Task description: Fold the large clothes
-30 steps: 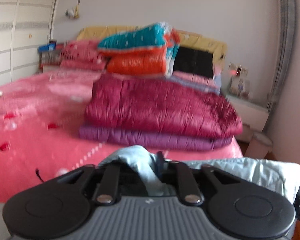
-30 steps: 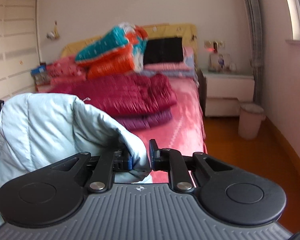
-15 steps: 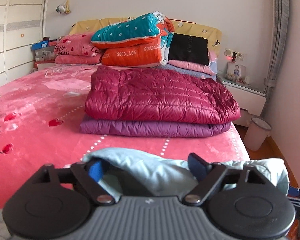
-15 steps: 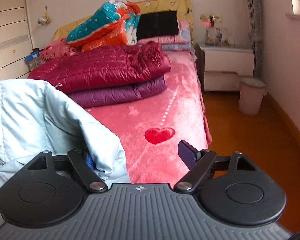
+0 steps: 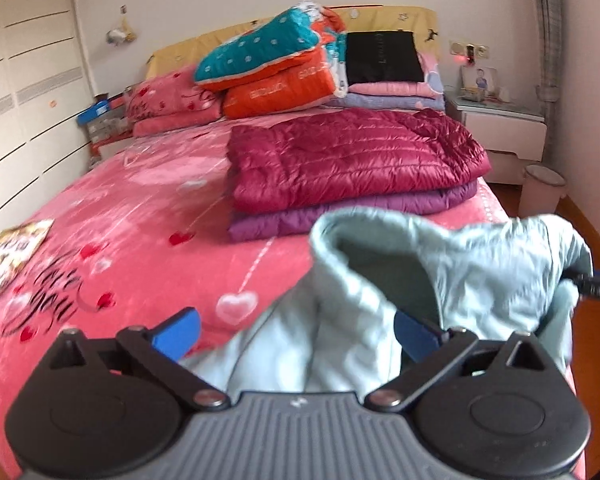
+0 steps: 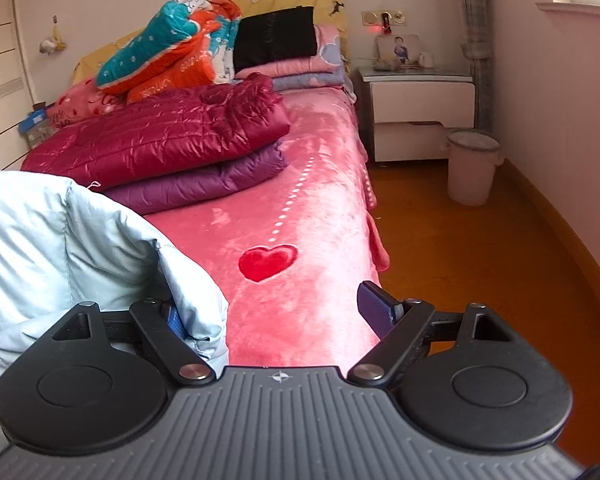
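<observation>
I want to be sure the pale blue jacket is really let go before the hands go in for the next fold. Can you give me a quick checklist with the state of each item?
1. Left gripper open, after just opening: ok; jacket cloth lies between the fingers, unpinched.
2. Right gripper open, after just opening: ok; jacket edge lies against its left finger.
3. Jacket settled flat on the bed: not ok, it stands bunched up.
4. Folded red jacket and purple jacket stack clear of the work: ok.
5. Jacket fully on the bed: cannot tell.
</observation>
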Tool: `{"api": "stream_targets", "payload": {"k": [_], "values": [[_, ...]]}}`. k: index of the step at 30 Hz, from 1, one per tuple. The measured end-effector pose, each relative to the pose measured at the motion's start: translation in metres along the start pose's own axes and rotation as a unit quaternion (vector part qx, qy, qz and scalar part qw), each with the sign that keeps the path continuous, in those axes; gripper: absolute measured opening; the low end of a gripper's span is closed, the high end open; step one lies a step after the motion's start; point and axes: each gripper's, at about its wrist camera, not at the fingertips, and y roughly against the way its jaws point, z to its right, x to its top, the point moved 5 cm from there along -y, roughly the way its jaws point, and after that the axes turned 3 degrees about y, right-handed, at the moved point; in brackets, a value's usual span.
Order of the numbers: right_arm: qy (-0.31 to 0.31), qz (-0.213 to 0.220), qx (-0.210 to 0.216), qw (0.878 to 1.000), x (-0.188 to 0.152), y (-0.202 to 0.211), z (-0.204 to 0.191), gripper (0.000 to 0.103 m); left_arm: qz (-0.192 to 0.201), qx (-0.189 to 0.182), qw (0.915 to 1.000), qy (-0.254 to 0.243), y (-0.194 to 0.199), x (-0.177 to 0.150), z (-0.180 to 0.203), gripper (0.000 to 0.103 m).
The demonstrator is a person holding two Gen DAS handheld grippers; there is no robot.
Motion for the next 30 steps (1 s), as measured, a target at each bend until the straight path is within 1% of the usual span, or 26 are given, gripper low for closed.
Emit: {"api": "stream_targets", "payload": {"k": [4, 5, 8, 10, 13, 16, 18, 20, 21, 22, 23, 24, 26, 27, 29, 30], "values": [[0.006, 0.005, -0.001, 1.0, 0.0, 0.008, -0.007, 0.102, -0.001, 0.029, 0.9996, 0.0, 0.022, -0.034, -0.01, 0.102], [0.005, 0.005, 0.0, 1.0, 0.0, 0.01, -0.007, 0.102, -0.005, 0.031, 0.9995, -0.004, 0.025, -0.043, -0.012, 0.101], [0.0, 0.0, 0.008, 1.0, -0.002, 0.019, -0.009, 0.103, -0.017, 0.042, 0.9985, -0.03, 0.036, -0.071, -0.013, 0.099], [-0.011, -0.005, 0.016, 1.0, -0.004, 0.026, -0.007, 0.103, -0.019, 0.061, 0.9961, -0.061, 0.038, -0.084, -0.014, 0.099], [-0.038, -0.012, 0.04, 0.998, -0.008, 0.037, -0.008, 0.103, -0.02, 0.088, 0.9911, -0.098, 0.035, -0.092, -0.018, 0.095], [-0.041, -0.012, 0.053, 0.998, -0.015, 0.05, -0.009, 0.103, -0.021, 0.092, 0.99, -0.105, 0.028, -0.097, -0.023, 0.093], [-0.044, -0.014, 0.073, 0.996, -0.02, 0.059, -0.013, 0.103, -0.028, 0.094, 0.9903, -0.098, 0.019, -0.102, -0.028, 0.087], [-0.059, -0.026, 0.11, 0.992, -0.026, 0.068, -0.02, 0.103, -0.035, 0.102, 0.9904, -0.086, 0.009, -0.105, -0.033, 0.075], [-0.06, -0.034, 0.13, 0.989, -0.031, 0.071, -0.027, 0.103, -0.037, 0.106, 0.9907, -0.076, 0.005, -0.105, -0.036, 0.071], [-0.055, -0.043, 0.148, 0.986, -0.036, 0.074, -0.035, 0.103, -0.037, 0.109, 0.9913, -0.065, 0.003, -0.107, -0.038, 0.063], [-0.045, -0.053, 0.164, 0.984, -0.042, 0.077, -0.047, 0.103, -0.039, 0.11, 0.9918, -0.052, 0.001, -0.108, -0.041, 0.056], [-0.032, -0.061, 0.18, 0.981, -0.047, 0.08, -0.059, 0.103, -0.04, 0.111, 0.9922, -0.04, -0.001, -0.108, -0.043, 0.053], [0.003, -0.072, 0.208, 0.975, -0.059, 0.086, -0.088, 0.103, -0.04, 0.112, 0.9927, -0.02, -0.003, -0.106, -0.046, 0.041], [0.022, -0.075, 0.219, 0.973, -0.065, 0.09, -0.102, 0.103, -0.038, 0.114, 0.9927, -0.012, -0.003, -0.104, -0.048, 0.037], [0.06, -0.08, 0.234, 0.967, -0.076, 0.095, -0.127, 0.103, -0.035, 0.117, 0.9925, 0.007, -0.003, -0.102, -0.051, 0.026], [0.08, -0.082, 0.236, 0.965, -0.082, 0.096, -0.139, 0.103, -0.034, 0.115, 0.9926, 0.023, -0.003, -0.099, -0.055, 0.025]]}}
